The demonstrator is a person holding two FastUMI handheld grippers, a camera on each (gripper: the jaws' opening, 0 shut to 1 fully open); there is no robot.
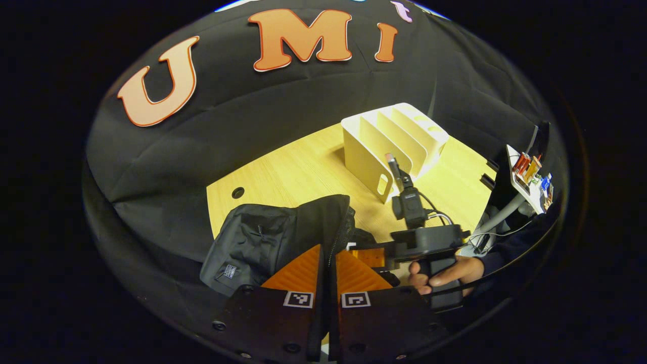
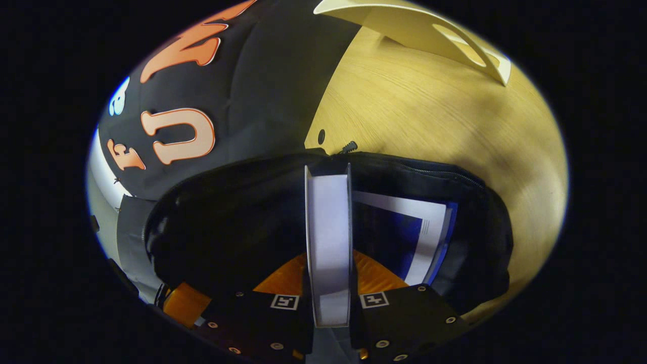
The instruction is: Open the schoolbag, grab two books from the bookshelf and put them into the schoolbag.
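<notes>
inside the schoolbag (image 2: 212, 227), right jaws clamp a book (image 2: 328, 237) beside another half-hidden book (image 2: 424, 237); left jaws together.

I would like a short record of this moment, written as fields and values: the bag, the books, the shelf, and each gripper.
bag: black fabric schoolbag, zip open, on the pale wooden table
book in hand: white-edged book, held upright over the bag's opening
book in bag: blue-and-white book, already inside
shelf: cream slotted bookshelf, slots look empty
right gripper: shut on the white-edged book
left gripper: fingers close together, pinching the bag's black edge
</notes>
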